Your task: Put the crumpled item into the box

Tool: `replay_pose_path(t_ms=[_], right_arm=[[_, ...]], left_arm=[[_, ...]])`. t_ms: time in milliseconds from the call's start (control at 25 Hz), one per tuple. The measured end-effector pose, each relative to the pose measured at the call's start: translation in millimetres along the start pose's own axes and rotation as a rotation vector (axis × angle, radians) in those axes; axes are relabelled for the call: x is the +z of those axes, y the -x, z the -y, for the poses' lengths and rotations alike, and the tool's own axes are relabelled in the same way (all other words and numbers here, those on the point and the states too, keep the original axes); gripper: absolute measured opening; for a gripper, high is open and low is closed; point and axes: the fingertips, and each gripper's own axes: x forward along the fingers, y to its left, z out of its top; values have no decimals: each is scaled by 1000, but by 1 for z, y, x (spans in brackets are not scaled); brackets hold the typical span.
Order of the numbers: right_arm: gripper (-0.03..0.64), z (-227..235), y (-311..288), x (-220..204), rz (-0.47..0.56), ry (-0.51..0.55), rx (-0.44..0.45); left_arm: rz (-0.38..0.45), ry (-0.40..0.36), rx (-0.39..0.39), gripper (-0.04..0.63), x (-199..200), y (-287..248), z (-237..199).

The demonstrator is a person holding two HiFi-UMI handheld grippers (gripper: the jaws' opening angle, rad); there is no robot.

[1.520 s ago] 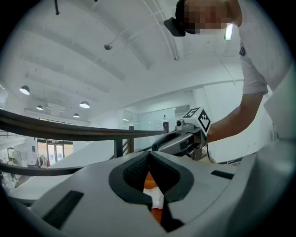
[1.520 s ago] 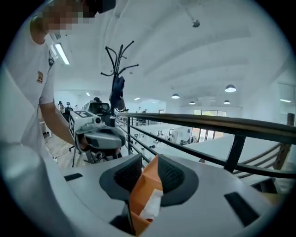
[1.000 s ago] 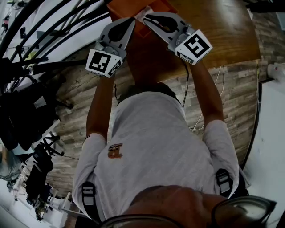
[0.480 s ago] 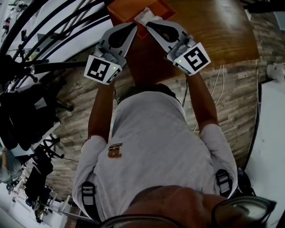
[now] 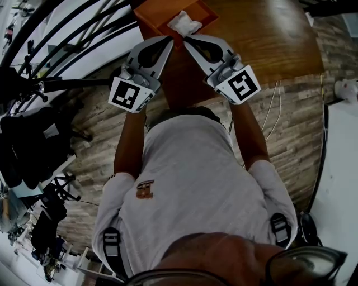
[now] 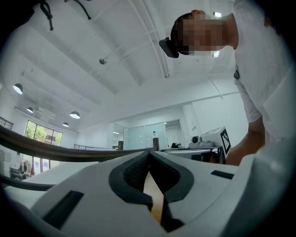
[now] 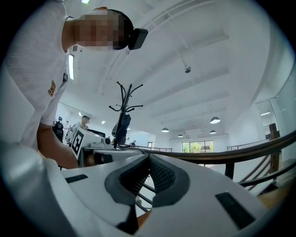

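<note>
The left gripper (image 5: pixel 169 38) and right gripper (image 5: pixel 186 39) are held closed, empty; the crumpled item (image 5: pixel 184 24) is seen in the box (image 5: pixel 154 12) just beyond them.

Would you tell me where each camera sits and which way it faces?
Head view: head-mounted, facing steeply down at the box holding the crumpled item; torso and arms show.
Left gripper view: on the left gripper, facing up along shut jaws at the ceiling; forearm shows.
Right gripper view: on the right gripper, likewise.
Shared: both show the person's head.
</note>
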Motion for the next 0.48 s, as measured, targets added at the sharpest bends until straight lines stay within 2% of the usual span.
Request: replay_pose_path(t_ms=[480], right_arm=[[32, -13, 11, -5, -44, 3, -9]], left_arm=[[16, 3, -5, 18, 5, 8, 12]])
